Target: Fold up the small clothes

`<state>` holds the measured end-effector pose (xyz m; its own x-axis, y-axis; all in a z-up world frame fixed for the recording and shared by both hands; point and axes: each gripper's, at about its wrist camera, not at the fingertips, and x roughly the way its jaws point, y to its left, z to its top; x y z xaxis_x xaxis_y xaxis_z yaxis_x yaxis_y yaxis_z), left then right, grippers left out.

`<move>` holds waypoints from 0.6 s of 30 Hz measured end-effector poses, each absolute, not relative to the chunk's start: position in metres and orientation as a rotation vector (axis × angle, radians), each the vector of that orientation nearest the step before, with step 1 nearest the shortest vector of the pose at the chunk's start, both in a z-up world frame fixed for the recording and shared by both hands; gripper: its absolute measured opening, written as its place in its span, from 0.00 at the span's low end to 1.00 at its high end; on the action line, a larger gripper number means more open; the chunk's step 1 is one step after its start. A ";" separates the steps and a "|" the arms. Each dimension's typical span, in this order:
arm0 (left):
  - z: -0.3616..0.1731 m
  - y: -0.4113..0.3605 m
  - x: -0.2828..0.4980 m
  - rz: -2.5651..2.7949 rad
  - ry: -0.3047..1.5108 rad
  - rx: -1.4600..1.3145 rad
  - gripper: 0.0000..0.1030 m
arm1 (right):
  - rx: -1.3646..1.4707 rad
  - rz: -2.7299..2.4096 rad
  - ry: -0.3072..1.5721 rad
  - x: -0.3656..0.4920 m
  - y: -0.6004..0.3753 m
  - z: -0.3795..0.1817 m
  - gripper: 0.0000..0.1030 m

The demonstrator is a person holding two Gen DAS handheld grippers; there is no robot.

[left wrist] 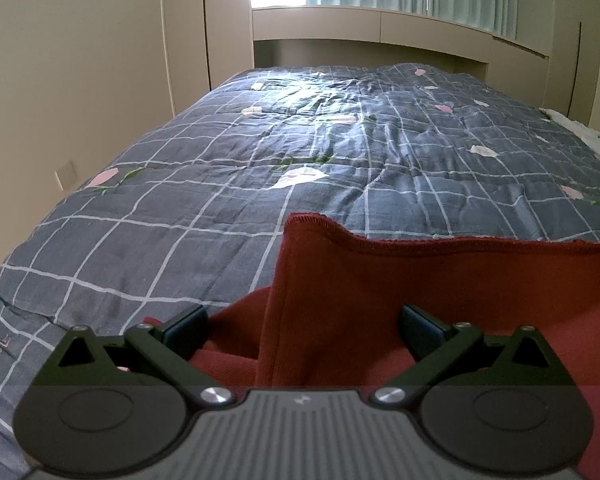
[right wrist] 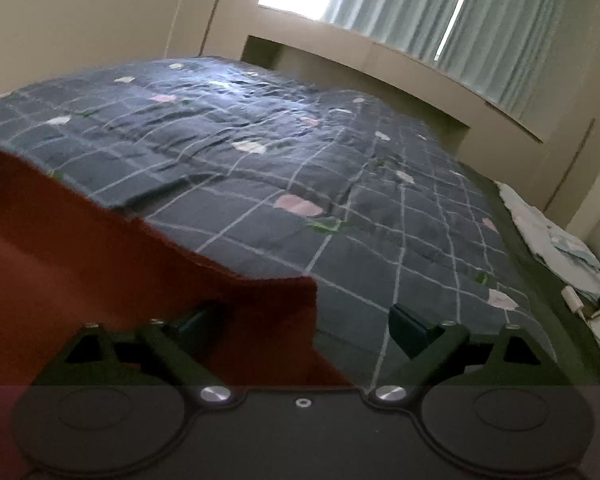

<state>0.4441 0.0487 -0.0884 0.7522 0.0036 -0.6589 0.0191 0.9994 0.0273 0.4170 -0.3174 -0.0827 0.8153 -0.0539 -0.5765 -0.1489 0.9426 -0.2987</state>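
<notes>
Red cloth (left wrist: 440, 280) fills the near view, lying between the spread jaws of the left gripper (left wrist: 304, 326); its stitched edge stands raised above the bed (left wrist: 180, 220). Jaws of the right gripper (right wrist: 302, 326) are spread too, with a corner of the cloth (right wrist: 268, 312) between them. Neither set looks clamped. Folding seems barely begun: no neat fold shows. Farther right, pale laundry (right wrist: 548, 232) lies on the bed's edge. No box or basket is visible.
</notes>
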 end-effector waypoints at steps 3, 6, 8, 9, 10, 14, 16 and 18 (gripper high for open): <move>-0.080 0.057 0.442 -0.044 0.717 -0.005 1.00 | -0.380 0.065 0.598 0.408 -0.310 -0.067 0.95; -0.062 0.071 0.430 -0.069 0.663 -0.061 1.00 | -0.405 0.102 0.545 0.395 -0.295 -0.048 0.99; -0.050 0.080 0.420 -0.073 0.642 -0.084 1.00 | -0.405 0.141 0.537 0.391 -0.280 -0.040 0.99; -0.045 0.085 0.414 -0.063 0.642 -0.090 1.00 | -0.404 0.164 0.537 0.390 -0.271 -0.037 0.99; -0.040 0.089 0.409 -0.044 0.647 -0.092 1.00 | -0.401 0.191 0.540 0.390 -0.259 -0.035 0.99; -0.029 0.106 0.382 0.028 0.676 -0.063 1.00 | -0.407 0.269 0.549 0.394 -0.216 -0.038 0.99; -0.028 0.115 0.360 0.037 0.678 -0.054 1.00 | -0.429 0.297 0.558 0.398 -0.194 -0.043 0.99; -0.030 0.123 0.339 0.044 0.682 -0.069 1.00 | -0.448 0.311 0.572 0.403 -0.177 -0.051 0.99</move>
